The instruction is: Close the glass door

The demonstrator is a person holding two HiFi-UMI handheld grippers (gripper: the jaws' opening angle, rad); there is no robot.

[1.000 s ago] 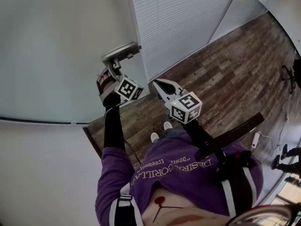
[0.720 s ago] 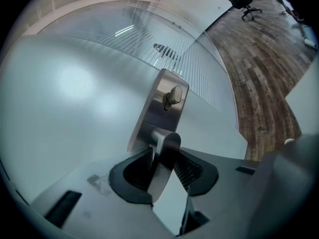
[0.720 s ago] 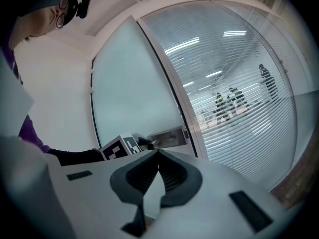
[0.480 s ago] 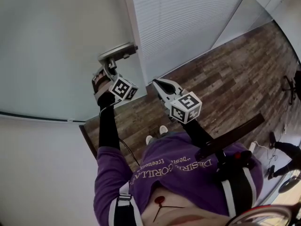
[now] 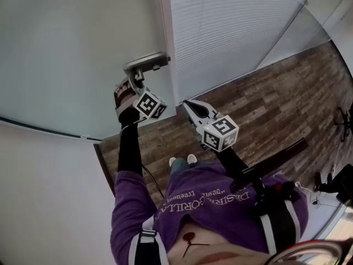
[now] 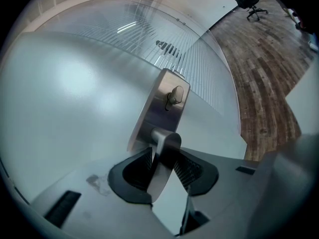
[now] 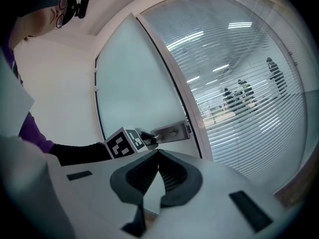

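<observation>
Steel handle of the glass door is clamped in left tongs; right tongs closed, empty, nearby.

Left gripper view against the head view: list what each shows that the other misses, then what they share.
Only the left gripper view: the left hand-held gripper with its jaws clamped on the door handle, and the lock knob on the handle plate. Only the head view: the right hand-held gripper, shut and empty, off the door, plus the person's purple top and shoes. Both: the frosted glass door, the blinds and the wood floor.
</observation>
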